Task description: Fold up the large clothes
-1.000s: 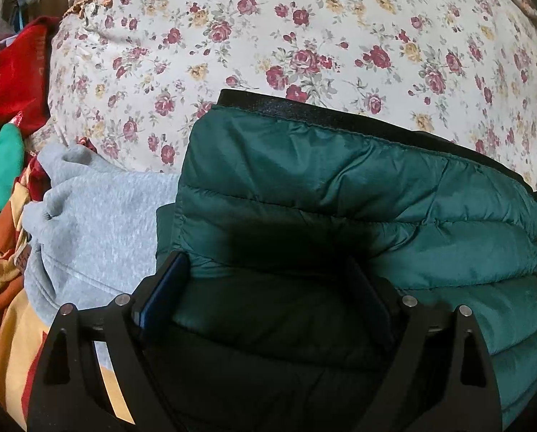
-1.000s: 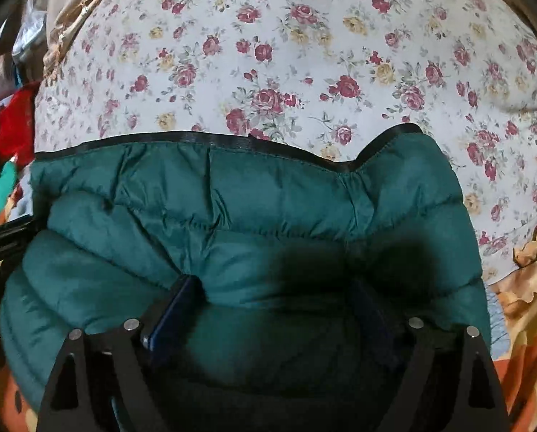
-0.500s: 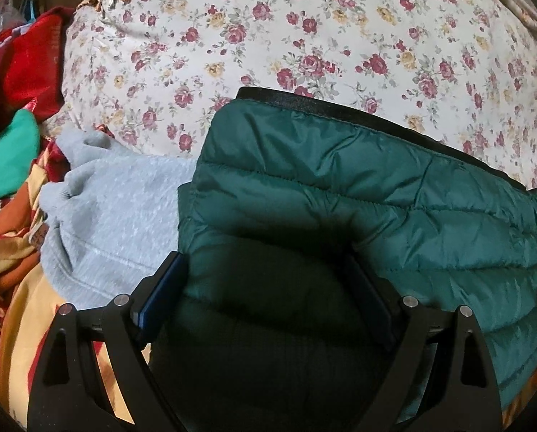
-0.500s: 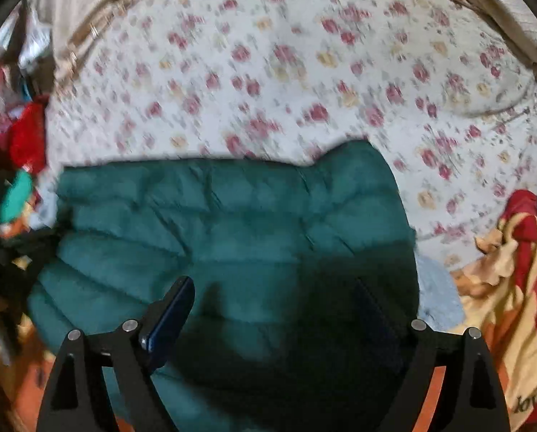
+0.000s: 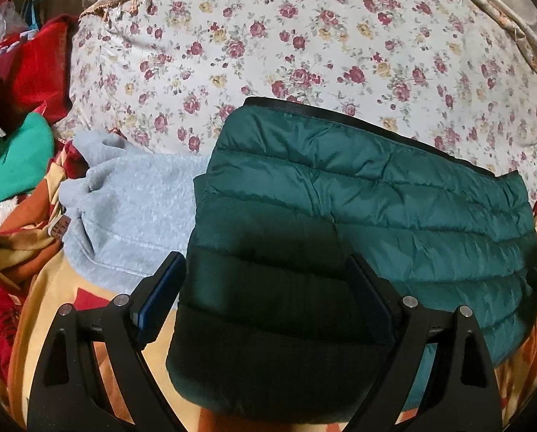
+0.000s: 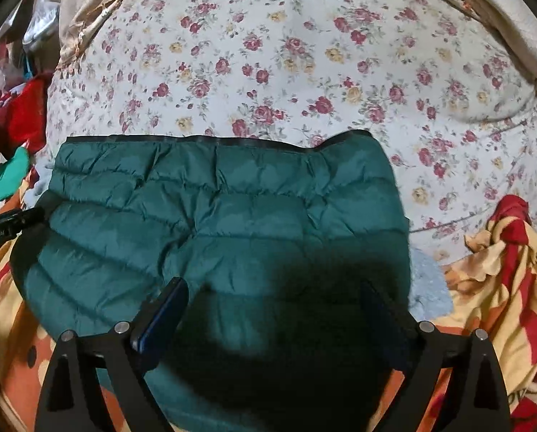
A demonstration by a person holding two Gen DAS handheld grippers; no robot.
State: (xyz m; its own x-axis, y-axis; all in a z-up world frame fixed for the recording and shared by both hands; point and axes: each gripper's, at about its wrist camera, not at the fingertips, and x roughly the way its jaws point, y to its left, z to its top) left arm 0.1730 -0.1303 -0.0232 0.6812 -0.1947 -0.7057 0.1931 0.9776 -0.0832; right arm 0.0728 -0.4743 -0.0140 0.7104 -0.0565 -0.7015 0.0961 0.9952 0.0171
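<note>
Both grippers stand wide open, left gripper (image 5: 266, 288) and right gripper (image 6: 275, 309), gripping nothing as far as the shadow lets me tell. The folded green puffer jacket (image 6: 232, 216) lies directly ahead, floral bedsheet (image 6: 304, 54) beyond, grey sweatshirt (image 5: 131, 208) leftward.

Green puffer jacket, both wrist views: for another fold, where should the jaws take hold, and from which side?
Probably the two near corners of the green puffer jacket, one per gripper, coming in low from the near side. It lies flat as a wide folded slab, its black-bound edge away on the floral sheet; the thick rounded near edge faces both open grippers and gives something to pinch.
</note>
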